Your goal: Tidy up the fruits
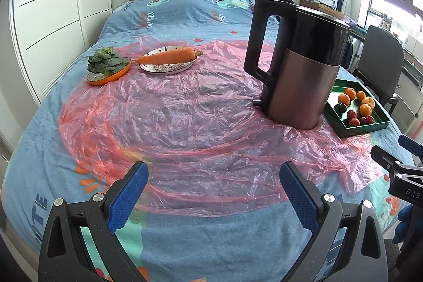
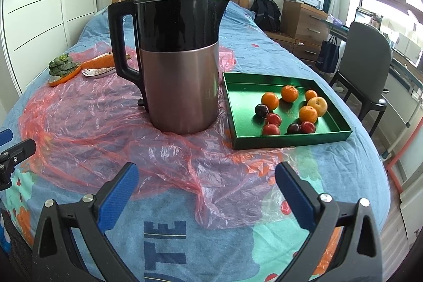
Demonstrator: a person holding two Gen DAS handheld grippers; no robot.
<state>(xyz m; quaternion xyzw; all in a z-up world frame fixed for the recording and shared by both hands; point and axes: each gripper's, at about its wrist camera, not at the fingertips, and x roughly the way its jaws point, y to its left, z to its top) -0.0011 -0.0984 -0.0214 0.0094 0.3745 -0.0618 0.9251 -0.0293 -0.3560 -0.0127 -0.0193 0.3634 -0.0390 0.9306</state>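
Note:
A green tray [image 2: 238, 102] on the bed holds several small fruits: oranges [image 2: 270, 100], dark red plums [image 2: 273, 119] and a yellow apple [image 2: 318, 105]. The tray also shows in the left wrist view [image 1: 368, 126], right of the kettle. My left gripper [image 1: 214, 171] is open and empty above the pink plastic sheet [image 1: 185, 110]. My right gripper [image 2: 206, 172] is open and empty, in front of the kettle and tray. The right gripper's tip shows at the right edge of the left wrist view [image 1: 394, 160].
A tall black and bronze kettle [image 2: 179, 65] stands left of the tray. At the far left, a carrot [image 1: 169, 58] lies on a patterned plate [image 1: 164, 68] and a leafy green [image 1: 105, 62] sits in an orange dish [image 1: 98, 82]. A chair [image 2: 370, 65] stands right of the bed.

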